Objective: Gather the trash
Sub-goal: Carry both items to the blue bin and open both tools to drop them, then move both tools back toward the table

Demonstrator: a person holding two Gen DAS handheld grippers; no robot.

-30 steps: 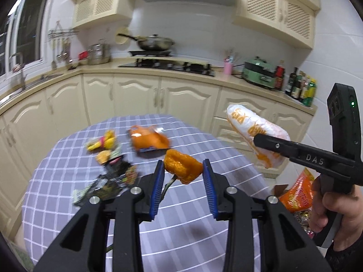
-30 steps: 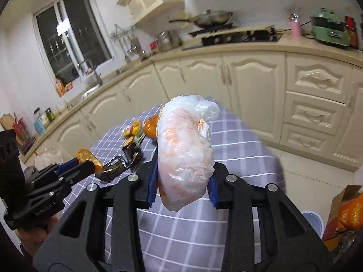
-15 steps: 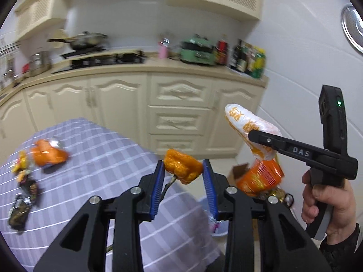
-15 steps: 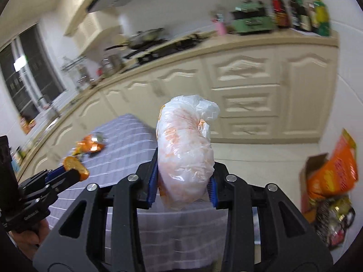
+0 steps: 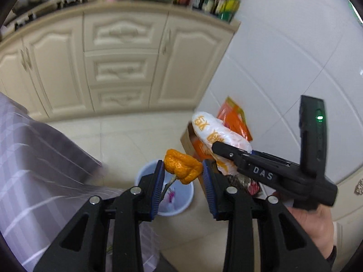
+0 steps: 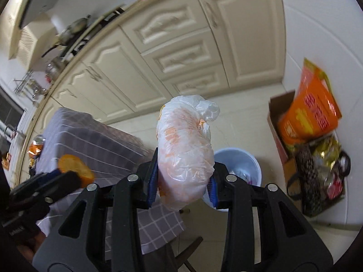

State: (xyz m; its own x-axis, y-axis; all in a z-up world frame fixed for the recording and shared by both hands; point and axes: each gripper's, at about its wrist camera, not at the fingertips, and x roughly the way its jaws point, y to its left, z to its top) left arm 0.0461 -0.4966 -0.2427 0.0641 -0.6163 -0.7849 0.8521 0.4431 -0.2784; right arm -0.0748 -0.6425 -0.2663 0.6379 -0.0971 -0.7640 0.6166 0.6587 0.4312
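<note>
Left claw (image 5: 183,176) grips orange peel (image 5: 182,168), right claw (image 6: 183,182) clamps plastic bag (image 6: 186,154), hiding bin (image 6: 245,163)

- Left gripper (image 5: 183,175) clamps an orange peel (image 5: 182,168) above a pale blue bin (image 5: 145,174) on the floor.
- Right gripper (image 5: 217,146), at right, grips a white plastic bag (image 5: 217,133).
- Checked tablecloth (image 5: 34,158) at left.
</note>
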